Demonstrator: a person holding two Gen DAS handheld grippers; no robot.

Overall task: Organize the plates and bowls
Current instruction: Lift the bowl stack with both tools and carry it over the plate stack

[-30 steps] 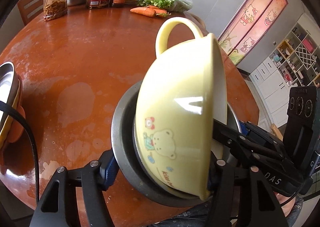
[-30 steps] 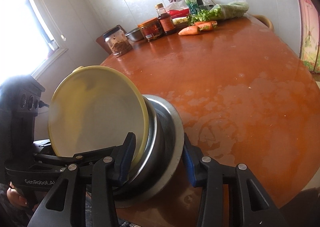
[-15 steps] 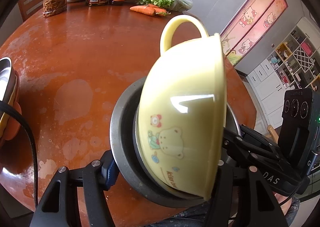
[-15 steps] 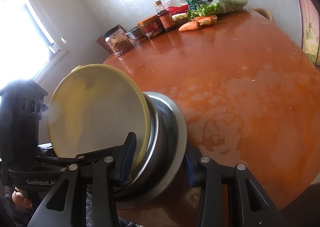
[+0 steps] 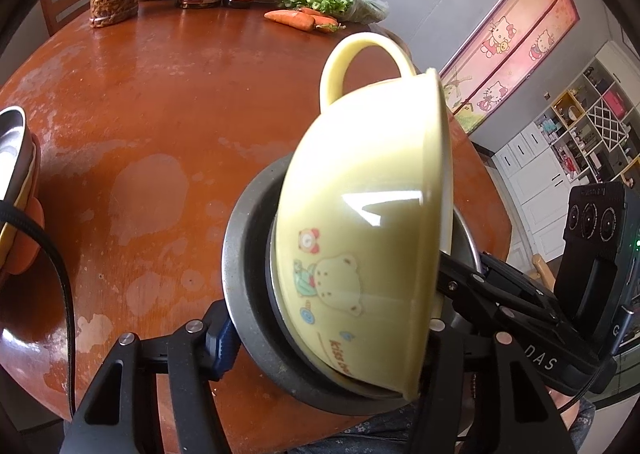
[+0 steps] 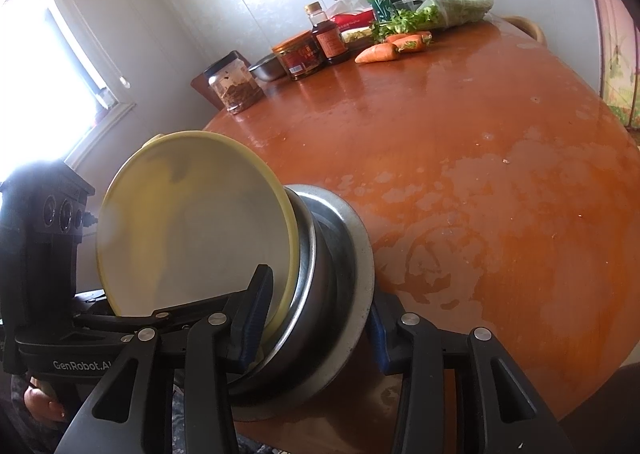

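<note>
Three dishes nested into one stack (image 5: 304, 294) are held on edge at the near rim of the tabletop (image 5: 160, 114), over the person's lap: a yellow bowl (image 5: 360, 194) sits inside a steel bowl (image 6: 316, 254), which sits in a wide steel plate (image 5: 244, 254). Both tools clamp it like a sandwich. The left gripper (image 5: 324, 338) has one blue pad flat on the plate's underside; its other finger goes behind the yellow rim, presumably inside the bowl, so its jaws are clenched across the pile. The right gripper (image 6: 316, 326) does the same from the opposite side, with one pad against the bowl's pale inside and the other on the plate's back, its jaws also clamped on the dishes. Squeezing through the full depth seems the reason for this grip, as it keeps the nested pieces from sliding apart while tilted.

The yellow bowl looks like glossy plastic or melamine, round and shallow, with a loop handle (image 5: 360, 54) pointing up and a printed bear (image 5: 336, 282) on its outside. The metal pieces are dull grey, thin-walled and smooth, so likely slippery against each other. The tabletop is round, reddish lacquered wood with worn pale patches. At its left edge, well apart, another pile (image 5: 12, 158) shows a steel rim over yellow and orange pieces, probably where this set belongs
</note>
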